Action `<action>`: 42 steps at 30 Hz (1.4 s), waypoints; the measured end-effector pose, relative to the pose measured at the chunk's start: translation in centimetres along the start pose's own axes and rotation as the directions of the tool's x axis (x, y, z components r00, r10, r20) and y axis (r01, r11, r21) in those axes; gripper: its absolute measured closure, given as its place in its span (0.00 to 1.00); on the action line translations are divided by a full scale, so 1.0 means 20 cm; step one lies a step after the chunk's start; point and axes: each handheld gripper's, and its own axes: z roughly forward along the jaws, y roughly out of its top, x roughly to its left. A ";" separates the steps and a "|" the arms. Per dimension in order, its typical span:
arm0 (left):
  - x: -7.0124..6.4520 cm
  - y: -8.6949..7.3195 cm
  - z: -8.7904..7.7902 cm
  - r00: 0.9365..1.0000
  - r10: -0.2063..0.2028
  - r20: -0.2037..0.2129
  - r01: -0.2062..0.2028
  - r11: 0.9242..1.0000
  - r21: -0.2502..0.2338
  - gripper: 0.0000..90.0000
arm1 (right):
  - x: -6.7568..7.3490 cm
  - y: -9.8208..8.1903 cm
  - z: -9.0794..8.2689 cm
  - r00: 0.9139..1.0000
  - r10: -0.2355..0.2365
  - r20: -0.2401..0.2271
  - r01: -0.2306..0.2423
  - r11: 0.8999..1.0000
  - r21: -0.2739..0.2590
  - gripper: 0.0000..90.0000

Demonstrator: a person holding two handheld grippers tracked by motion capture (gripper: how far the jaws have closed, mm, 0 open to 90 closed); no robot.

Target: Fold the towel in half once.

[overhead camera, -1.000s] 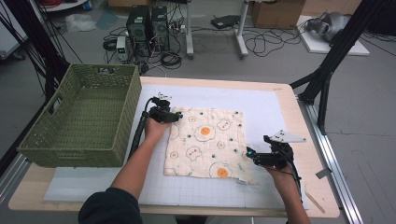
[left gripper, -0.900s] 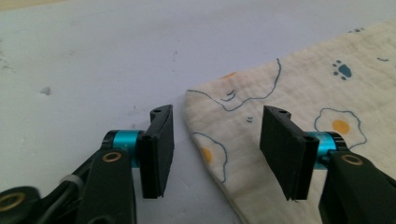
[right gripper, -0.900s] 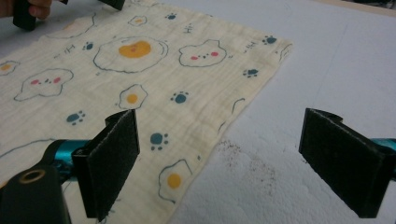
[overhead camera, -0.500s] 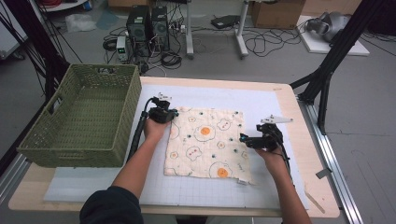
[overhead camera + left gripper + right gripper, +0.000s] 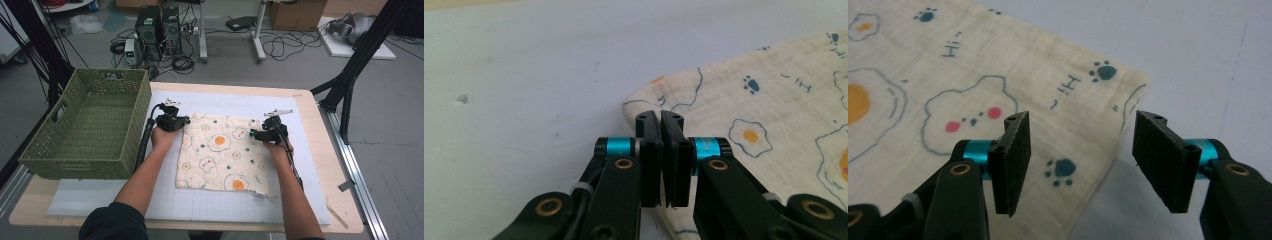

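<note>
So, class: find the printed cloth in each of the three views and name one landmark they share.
High view: the printed cloth lies flat mid-table on the white mat, beside the green basket.
Left gripper view: its corner at centre right, pinched in the left gripper.
Right gripper view: upper left, its corner between the open jaws of the right gripper.
Shared landmark: the fried-egg print.

A wooden table [image 5: 320, 125] fills the middle of the frame. A big white mat [image 5: 300, 165] covers most of it. A green basket [image 5: 87, 130] sits at the left, and a cloth with eggs [image 5: 220, 155] lies in the middle.
</note>
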 end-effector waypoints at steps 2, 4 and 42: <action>0.00 0.00 0.00 1.000 0.002 0.005 -0.002 1.000 0.004 0.96 | 0.00 0.02 0.02 1.000 0.002 0.030 -0.002 1.000 -0.003 0.54; 0.00 0.00 0.00 1.000 0.008 0.006 -0.008 1.000 0.009 0.96 | 0.00 0.03 0.04 0.999 0.007 0.036 -0.008 1.000 0.005 0.56; -0.14 -0.04 -0.35 0.994 0.040 0.106 -0.021 0.983 -0.180 0.97 | 0.12 0.02 -0.21 0.991 -0.120 -0.060 0.111 0.984 -0.136 0.96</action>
